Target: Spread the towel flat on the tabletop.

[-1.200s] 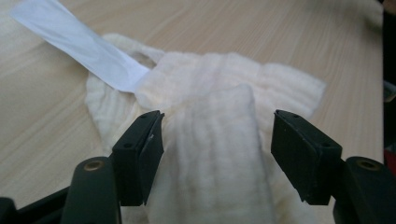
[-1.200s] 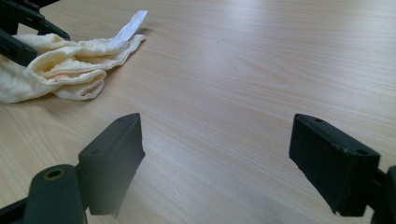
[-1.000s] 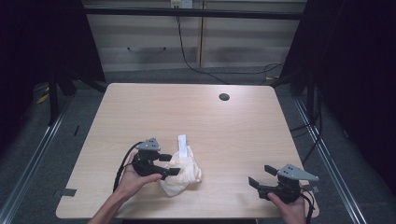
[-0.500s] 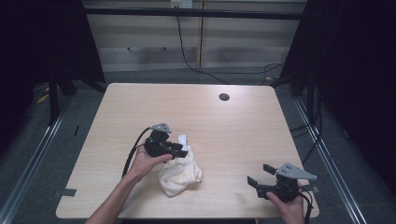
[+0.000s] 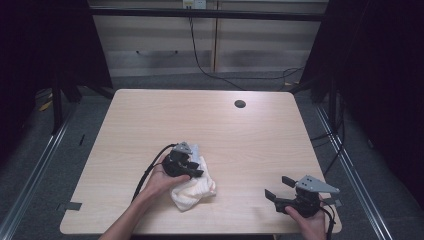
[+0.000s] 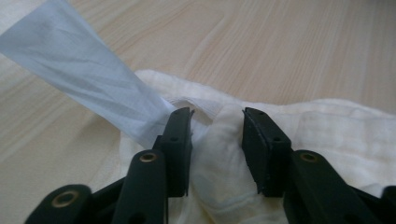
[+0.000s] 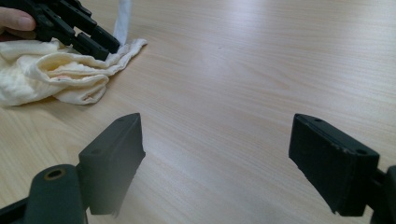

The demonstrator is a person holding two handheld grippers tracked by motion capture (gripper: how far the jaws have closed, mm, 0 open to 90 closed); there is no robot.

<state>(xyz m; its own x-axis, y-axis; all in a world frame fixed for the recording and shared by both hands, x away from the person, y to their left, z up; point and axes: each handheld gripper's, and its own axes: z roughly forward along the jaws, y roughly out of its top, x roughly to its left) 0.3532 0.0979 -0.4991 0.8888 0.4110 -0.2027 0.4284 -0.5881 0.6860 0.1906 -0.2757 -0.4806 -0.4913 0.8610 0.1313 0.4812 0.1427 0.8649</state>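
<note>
The left gripper (image 5: 196, 169) tilts down onto the one crumpled cream cloth (image 5: 195, 192) near the front of the wooden table (image 5: 150, 120). Its jaws have just been closing, a soft fold bunched between them, and whether the pads press it I cannot tell. One pale blue strip (image 6: 88, 74) lies beside it. The right gripper (image 5: 276, 189) rests level, jaws wide and empty.

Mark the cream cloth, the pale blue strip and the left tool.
cream cloth (image 6: 327, 135), left gripper view, bunched fold right of the jaws
pale blue strip (image 6: 88, 79), left gripper view, mid-length
left tool (image 6: 217, 121), left gripper view, between its tips
</note>
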